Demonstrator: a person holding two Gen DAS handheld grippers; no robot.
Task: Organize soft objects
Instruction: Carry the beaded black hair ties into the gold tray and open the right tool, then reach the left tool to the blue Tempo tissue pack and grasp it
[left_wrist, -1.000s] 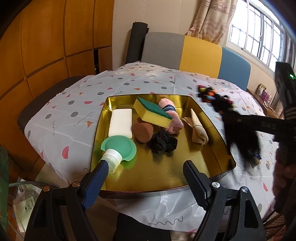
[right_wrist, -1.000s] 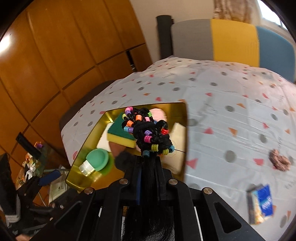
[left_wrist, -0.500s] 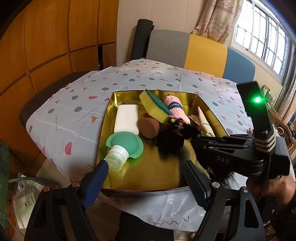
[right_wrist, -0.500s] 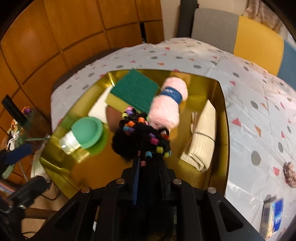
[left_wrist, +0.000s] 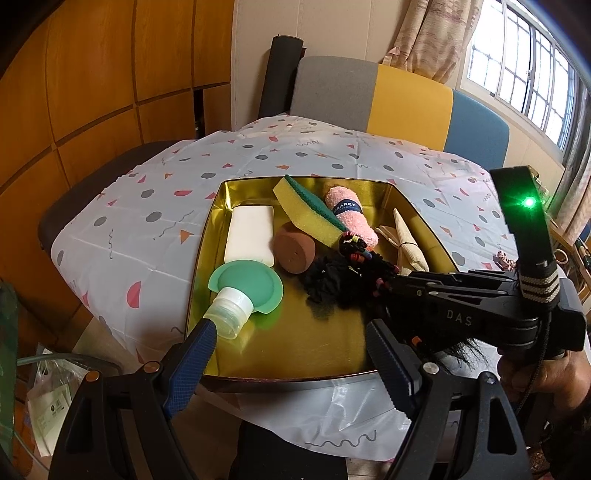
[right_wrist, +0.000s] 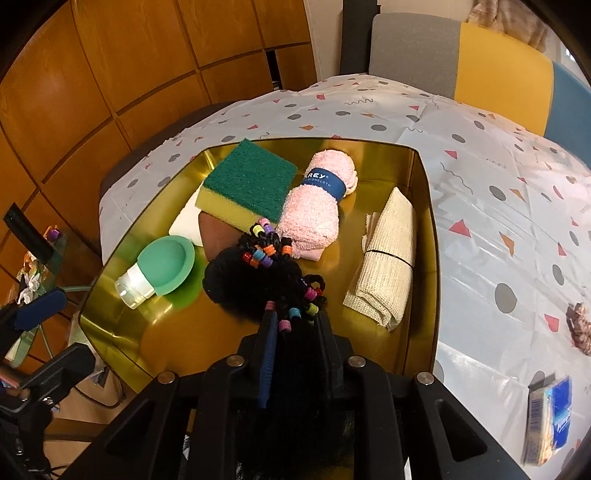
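A gold tray (left_wrist: 288, 369) (right_wrist: 428, 229) on the table holds a green-and-yellow sponge (right_wrist: 247, 188), a pink rolled dishcloth (right_wrist: 314, 210), a beige folded cloth (right_wrist: 388, 262), a white soap bar (left_wrist: 249, 234), a brown round pad (left_wrist: 293, 251), a black scrunchie (left_wrist: 325, 280) and a green silicone bottle (left_wrist: 243, 291). My right gripper (right_wrist: 293, 323) (left_wrist: 391, 280) is shut on a black braided hairpiece with coloured beads (right_wrist: 273, 258), held low over the tray's middle, above the scrunchie. My left gripper (left_wrist: 291, 354) is open and empty at the tray's near edge.
A brown scrunchie (right_wrist: 578, 323) and a blue tissue pack (right_wrist: 548, 421) lie on the patterned tablecloth (right_wrist: 498, 206) right of the tray. Grey, yellow and blue chairs (left_wrist: 406, 96) stand behind the table. Wooden wall panels are on the left.
My right gripper has carried the beaded hairpiece from above the table's right side down over the tray, low above the black scrunchie. My left gripper has barely moved.
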